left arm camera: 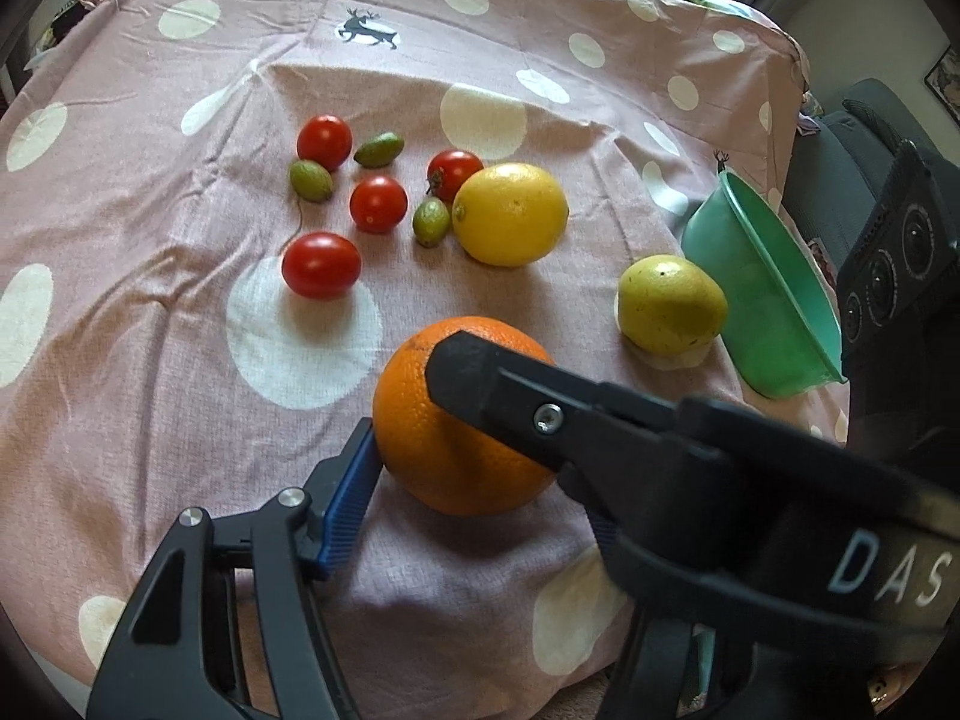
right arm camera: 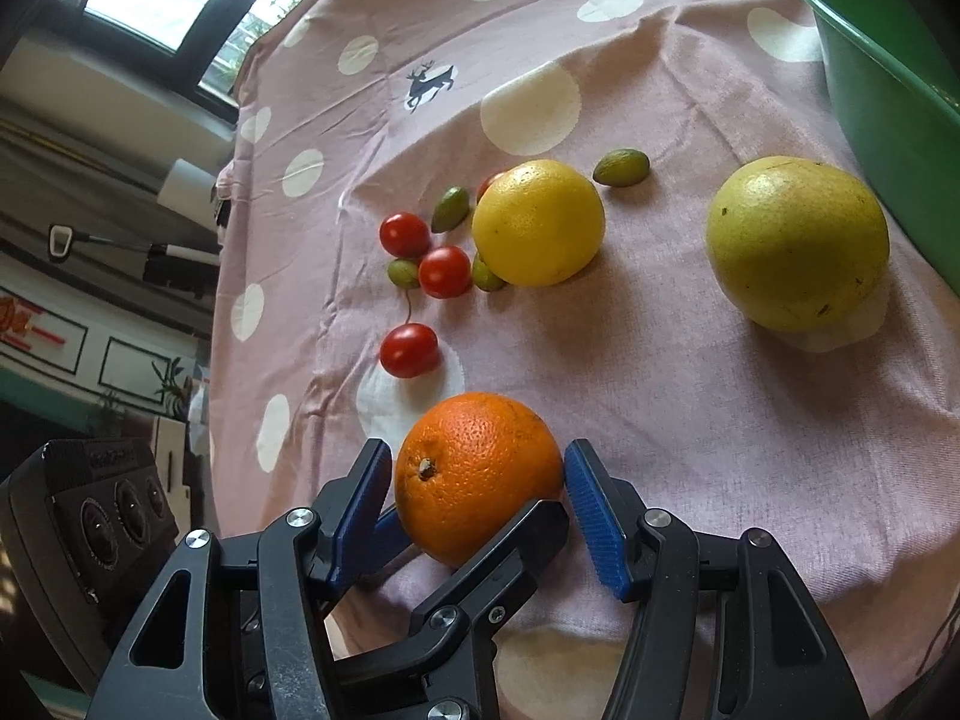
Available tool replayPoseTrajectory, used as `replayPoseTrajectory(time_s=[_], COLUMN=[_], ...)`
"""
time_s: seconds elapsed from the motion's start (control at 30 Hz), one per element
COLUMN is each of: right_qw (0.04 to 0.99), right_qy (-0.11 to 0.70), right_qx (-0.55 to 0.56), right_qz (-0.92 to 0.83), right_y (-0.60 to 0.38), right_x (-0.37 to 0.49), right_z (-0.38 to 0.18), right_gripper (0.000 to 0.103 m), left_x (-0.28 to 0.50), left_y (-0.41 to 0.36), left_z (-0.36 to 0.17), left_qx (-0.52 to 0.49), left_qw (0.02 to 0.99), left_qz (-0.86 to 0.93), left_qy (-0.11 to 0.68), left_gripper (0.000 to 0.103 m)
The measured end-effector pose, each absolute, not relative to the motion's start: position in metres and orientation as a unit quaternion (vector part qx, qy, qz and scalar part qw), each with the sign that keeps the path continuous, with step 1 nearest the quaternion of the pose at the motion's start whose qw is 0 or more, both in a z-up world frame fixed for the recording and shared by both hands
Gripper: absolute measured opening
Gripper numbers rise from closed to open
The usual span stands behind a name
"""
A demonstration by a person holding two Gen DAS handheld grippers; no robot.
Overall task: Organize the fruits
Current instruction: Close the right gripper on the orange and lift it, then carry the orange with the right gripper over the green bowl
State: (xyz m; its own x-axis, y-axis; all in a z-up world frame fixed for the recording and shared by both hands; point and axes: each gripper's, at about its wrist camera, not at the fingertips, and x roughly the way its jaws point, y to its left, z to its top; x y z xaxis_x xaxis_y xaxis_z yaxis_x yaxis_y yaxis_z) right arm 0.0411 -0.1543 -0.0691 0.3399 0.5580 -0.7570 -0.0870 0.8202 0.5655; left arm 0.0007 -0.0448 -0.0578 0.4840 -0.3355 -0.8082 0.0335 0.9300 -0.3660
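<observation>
Both grippers are bunched up at the near edge around the orange [right arm camera: 477, 477], which sits on the pink polka-dot cloth [right arm camera: 660, 420]. The right gripper [right arm camera: 477, 495] has its blue pads on either side of it, the right pad touching the peel and the left one just beside it, so it looks clamped on the orange (or very nearly). The left gripper [left arm camera: 462, 456] comes at the same fruit: one blue pad presses its left side. Its other finger is hidden behind the right gripper's black finger, so I can't tell if it's really grasping.

Farther back there's a yellow lemon [left arm camera: 510, 214] with cherry tomatoes [left arm camera: 321, 264] and little green oval fruits [left arm camera: 431, 221] scattered to its left. A greenish-yellow lemon [left arm camera: 671, 305] sits to the right, just beside a tilted green bowl [left arm camera: 774, 300].
</observation>
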Motion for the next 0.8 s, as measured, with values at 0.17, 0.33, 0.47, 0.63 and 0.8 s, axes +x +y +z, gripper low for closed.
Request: replayPoseTrajectory(time_s=[0.17,0.33,0.47,0.63,0.8], right_qw=[0.801,0.818,0.833,0.849,0.859], right_qy=[0.512,0.479,0.450,0.418,0.397], right_qx=[0.221,0.221,0.221,0.222,0.226], right_qz=[0.218,0.230,0.234,0.233,0.233], right_y=[-0.155,-0.157,-0.163,-0.172,-0.182], right_x=[0.038,0.032,0.025,0.019,0.014], right_z=[-0.056,-0.038,-0.022,-0.007,0.002], right_gripper=[0.063,0.063,0.063,0.063,0.063], left_x=[-0.002,-0.007,-0.011,-0.014,-0.016], left_y=[-0.047,-0.052,-0.058,-0.066,-0.074], left_z=[-0.043,-0.027,-0.015,-0.004,0.004], left_qx=[-0.143,-0.138,-0.133,-0.130,-0.122], left_qw=[0.869,0.887,0.901,0.911,0.918], left_qz=[-0.105,-0.109,-0.116,-0.128,-0.136], left_qy=[0.462,0.426,0.396,0.369,0.351], left_gripper=[0.063,0.062,0.062,0.062,0.062])
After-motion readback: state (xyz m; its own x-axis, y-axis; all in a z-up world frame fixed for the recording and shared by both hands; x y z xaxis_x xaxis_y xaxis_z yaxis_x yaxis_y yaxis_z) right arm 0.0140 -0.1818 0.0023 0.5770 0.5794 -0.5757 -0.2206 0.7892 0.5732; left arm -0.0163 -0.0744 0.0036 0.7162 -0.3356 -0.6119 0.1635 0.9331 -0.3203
